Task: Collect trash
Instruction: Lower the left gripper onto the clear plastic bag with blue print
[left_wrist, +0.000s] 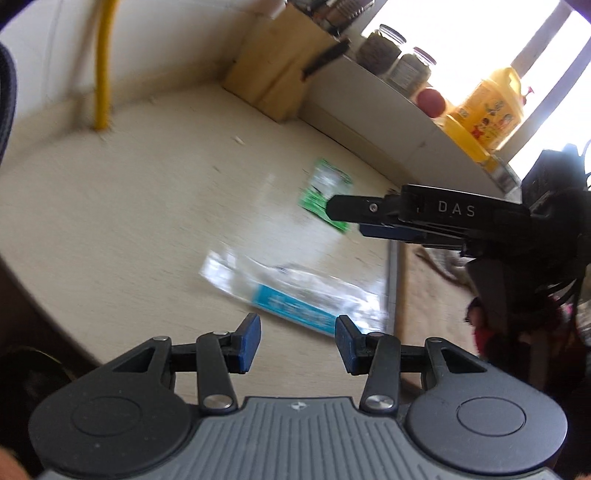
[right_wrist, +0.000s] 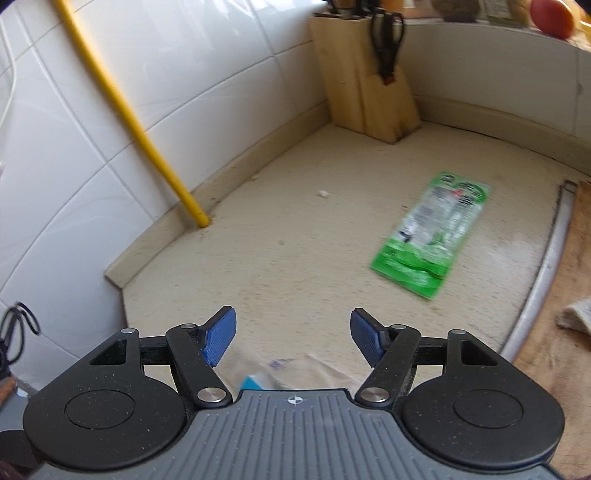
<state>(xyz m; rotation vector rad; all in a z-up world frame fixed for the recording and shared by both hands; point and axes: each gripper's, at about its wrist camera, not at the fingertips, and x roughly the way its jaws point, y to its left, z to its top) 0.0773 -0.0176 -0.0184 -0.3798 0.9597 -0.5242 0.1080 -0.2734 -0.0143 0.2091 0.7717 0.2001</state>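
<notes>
A green and clear empty wrapper (right_wrist: 432, 236) lies flat on the beige counter (right_wrist: 295, 240), ahead and to the right of my right gripper (right_wrist: 293, 338), which is open and holds nothing. A clear wrapper with a blue stripe (left_wrist: 295, 291) lies just beyond my left gripper (left_wrist: 299, 341), also open and empty. The left wrist view shows the green wrapper (left_wrist: 325, 192) farther off, with the right gripper (left_wrist: 354, 218) reaching in from the right, its tips over that wrapper's near end. A corner of the blue-striped wrapper (right_wrist: 266, 373) peeks out under my right gripper.
A wooden knife block (right_wrist: 365, 77) stands in the back corner. A yellow pipe (right_wrist: 147, 136) runs down the tiled wall to the counter. Jars (left_wrist: 388, 55), a red fruit (left_wrist: 430, 101) and a yellow bottle (left_wrist: 487, 107) sit on the window ledge. A wooden board (right_wrist: 561, 317) lies right.
</notes>
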